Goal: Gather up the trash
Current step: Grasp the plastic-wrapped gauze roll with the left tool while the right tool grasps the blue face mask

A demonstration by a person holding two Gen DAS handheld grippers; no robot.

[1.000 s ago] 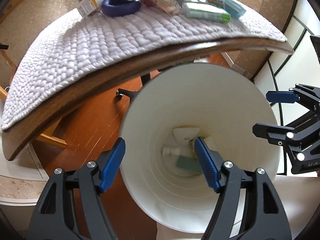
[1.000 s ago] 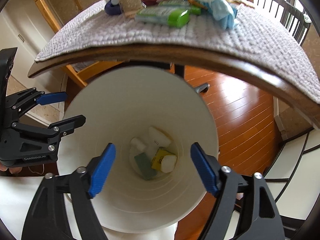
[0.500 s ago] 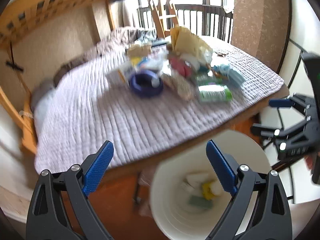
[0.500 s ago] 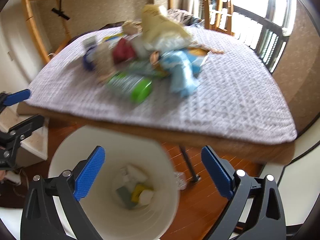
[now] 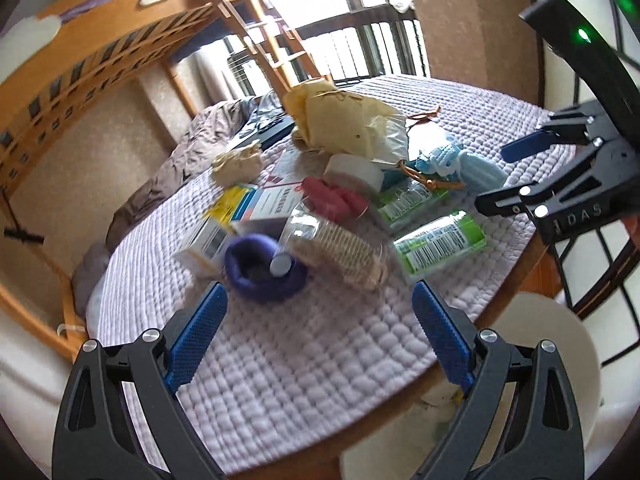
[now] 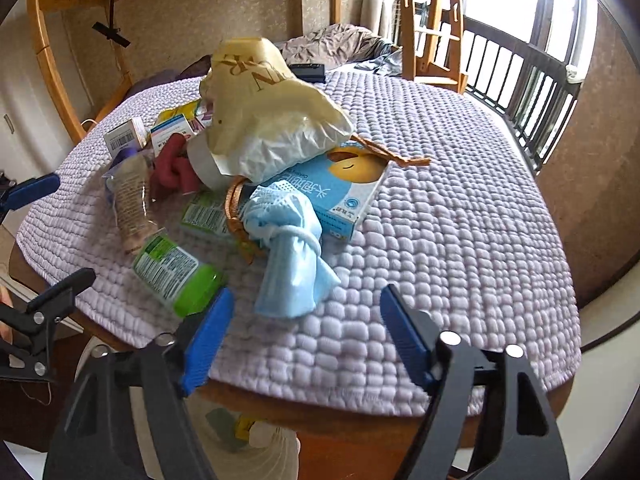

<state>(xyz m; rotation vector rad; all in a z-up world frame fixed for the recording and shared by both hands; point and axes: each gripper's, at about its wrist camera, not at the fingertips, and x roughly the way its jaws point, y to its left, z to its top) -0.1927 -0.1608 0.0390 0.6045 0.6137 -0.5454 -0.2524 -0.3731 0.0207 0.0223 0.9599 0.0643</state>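
Note:
A pile of trash lies on a table with a lilac quilted cloth (image 5: 304,352): a purple ring-shaped item (image 5: 264,270), a clear cracker pack (image 5: 340,252), a green wipes pack (image 5: 440,240), a red item (image 5: 332,196), a yellow plastic bag (image 5: 340,120). In the right wrist view the green pack (image 6: 176,272), a blue cloth bundle (image 6: 288,248), a blue box (image 6: 340,188) and the bag (image 6: 272,120) show. My left gripper (image 5: 316,332) is open and empty above the cloth's near edge. My right gripper (image 6: 306,332) is open and empty, just in front of the blue bundle. The white bin (image 5: 560,360) sits below the table edge.
The bin also shows in the right wrist view (image 6: 260,452) under the table edge, with items inside. A wooden bunk bed (image 5: 100,52) and ladder (image 6: 432,20) stand behind the table. A dark railing (image 6: 528,92) runs along the right.
Both grippers rose from over the bin's mouth to above the table edge and tilted toward the trash pile. The bin has dropped to the bottom of both views.

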